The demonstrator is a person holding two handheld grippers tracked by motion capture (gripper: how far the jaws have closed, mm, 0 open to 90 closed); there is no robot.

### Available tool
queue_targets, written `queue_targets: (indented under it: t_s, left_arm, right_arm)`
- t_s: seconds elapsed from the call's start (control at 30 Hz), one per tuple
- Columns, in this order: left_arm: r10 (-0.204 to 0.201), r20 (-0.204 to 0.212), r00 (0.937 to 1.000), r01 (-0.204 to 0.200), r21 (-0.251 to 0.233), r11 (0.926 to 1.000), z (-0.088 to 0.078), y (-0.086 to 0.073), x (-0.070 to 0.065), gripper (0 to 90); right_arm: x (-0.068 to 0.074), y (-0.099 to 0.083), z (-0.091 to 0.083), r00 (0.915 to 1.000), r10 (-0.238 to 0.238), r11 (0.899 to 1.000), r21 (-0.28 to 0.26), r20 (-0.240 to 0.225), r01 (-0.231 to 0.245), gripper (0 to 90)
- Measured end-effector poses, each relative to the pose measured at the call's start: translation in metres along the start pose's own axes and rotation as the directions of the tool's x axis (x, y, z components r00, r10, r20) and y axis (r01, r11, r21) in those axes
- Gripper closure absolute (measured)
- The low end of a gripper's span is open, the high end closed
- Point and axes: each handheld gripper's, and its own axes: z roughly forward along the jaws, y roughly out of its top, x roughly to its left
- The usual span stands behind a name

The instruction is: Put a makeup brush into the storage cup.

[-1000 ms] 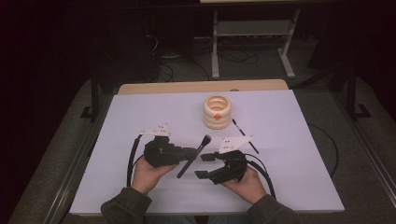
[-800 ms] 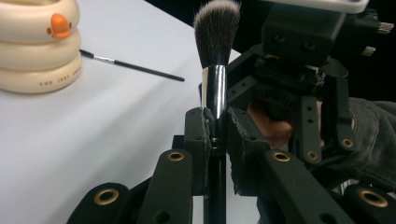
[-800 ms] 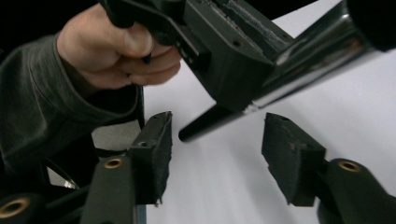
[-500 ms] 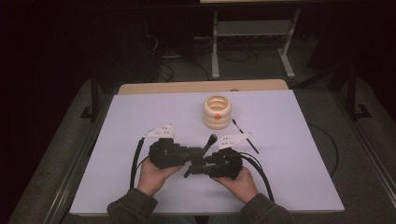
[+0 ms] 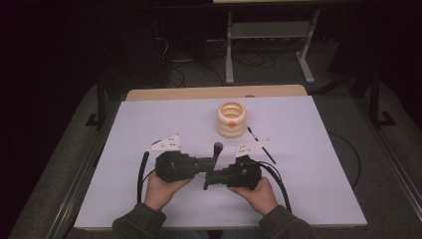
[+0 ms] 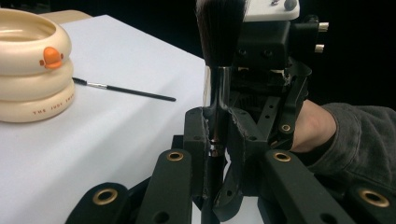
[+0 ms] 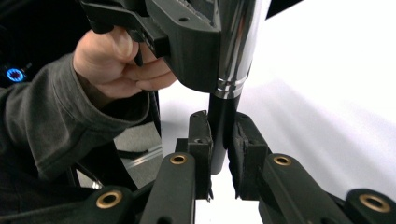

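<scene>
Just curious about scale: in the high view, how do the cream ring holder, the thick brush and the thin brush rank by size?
1. Cream ring holder, largest.
2. Thick brush and thin brush: similar length, so unranked; the grippers hide part of the thick one.

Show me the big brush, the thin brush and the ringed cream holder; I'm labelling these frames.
big brush (image 6: 219, 28), left gripper view, bristles
thin brush (image 6: 130, 91), left gripper view, handle
ringed cream holder (image 5: 233, 120), high view, side wall

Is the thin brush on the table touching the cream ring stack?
No, the thin brush lies on the white table just apart from the ring stack.
</scene>
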Motion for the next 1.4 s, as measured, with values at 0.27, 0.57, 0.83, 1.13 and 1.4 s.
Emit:
queue_targets:
  t_s: [0.27, 0.57, 0.83, 1.13, 1.4]
  left_arm:
    - [-0.001, -0.009, 1.0, 0.002, 0.028, 0.9996, -0.001, -0.001, 0.0, 75.8]
    - [-0.009, -0.004, 0.9999, 0.009, 0.042, 0.9991, -0.002, 0.0, 0.0, 68.7]
    - [-0.004, 0.013, 0.9999, 0.003, 0.072, 0.9974, 0.002, 0.001, -0.001, 73.9]
    - [0.019, 0.008, 0.9998, -0.02, 0.069, 0.9974, 0.0, 0.002, -0.003, 78.7]
    - [0.019, -0.011, 0.9998, -0.018, 0.059, 0.9981, -0.003, 0.003, -0.003, 79.0]
  right_arm:
    - [0.005, 0.002, -0.001, 0.998, -0.035, 0.995, 0.095, 0.052, 0.03, 78.8]
    - [0.007, 0.002, 0.005, 0.9905, -0.103, 0.974, 0.212, 0.091, 0.082, 78.8]
    - [0.008, 0.0, 0.011, 0.9872, -0.134, 0.954, 0.282, 0.087, 0.104, 78.8]
    - [0.01, 0.0, 0.01, 0.9856, -0.152, 0.954, 0.273, 0.075, 0.126, 77.9]
    - [0.013, 0.005, 0.001, 0.9833, -0.159, 0.973, 0.181, 0.087, 0.142, 65.7]
